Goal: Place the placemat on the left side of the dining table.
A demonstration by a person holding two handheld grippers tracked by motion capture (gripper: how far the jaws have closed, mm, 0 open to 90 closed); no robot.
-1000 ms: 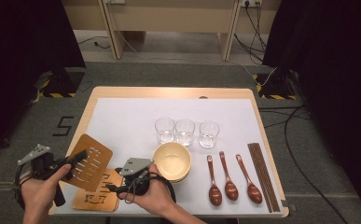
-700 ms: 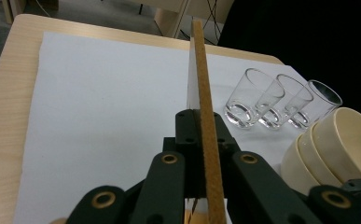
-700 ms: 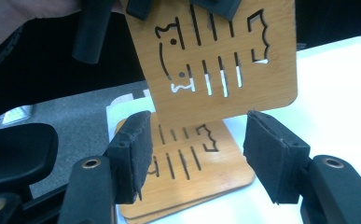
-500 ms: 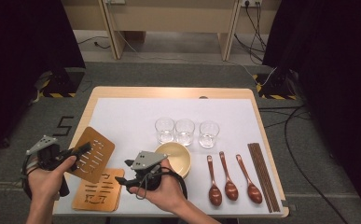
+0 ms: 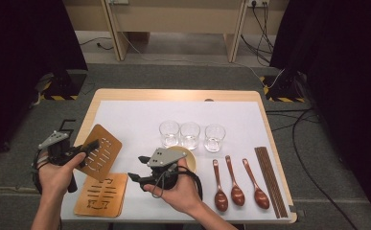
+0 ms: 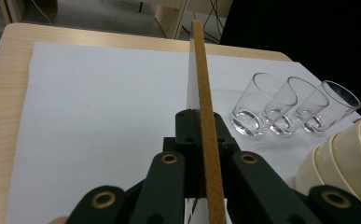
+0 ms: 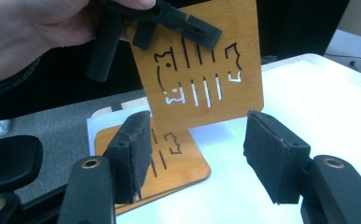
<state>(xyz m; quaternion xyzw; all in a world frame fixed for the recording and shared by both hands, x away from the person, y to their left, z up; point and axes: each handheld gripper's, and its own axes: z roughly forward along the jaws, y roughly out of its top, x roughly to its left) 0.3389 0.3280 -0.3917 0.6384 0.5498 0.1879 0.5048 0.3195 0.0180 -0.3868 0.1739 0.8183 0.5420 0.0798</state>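
Observation:
A thin wooden mat with a fish cut-out [image 5: 101,153] hangs tilted above the table's near left, and my left gripper [image 5: 88,147] is shut on its left edge. The left gripper view has that mat [image 6: 205,116] edge-on between the closed jaws. A stack of like mats [image 5: 101,194] lies flat below it. My right gripper [image 5: 135,167] hovers to the right of the stack, open, pointing left. In the right gripper view its pads [image 7: 132,151] stand wide apart with nothing between them, the held mat [image 7: 201,65] and the left gripper [image 7: 169,21] beyond them.
Three clear glasses [image 5: 190,135] stand in a row mid-table. Cream bowls [image 5: 189,155] sit behind my right hand, partly hidden. Three brown spoons [image 5: 236,184] and dark chopsticks [image 5: 269,179] lie at the right. White paper [image 5: 135,120] covers the wooden table.
The left gripper has carried the mat a little farther from the near edge and to the right. The right hand has risen and now covers more of the bowls.

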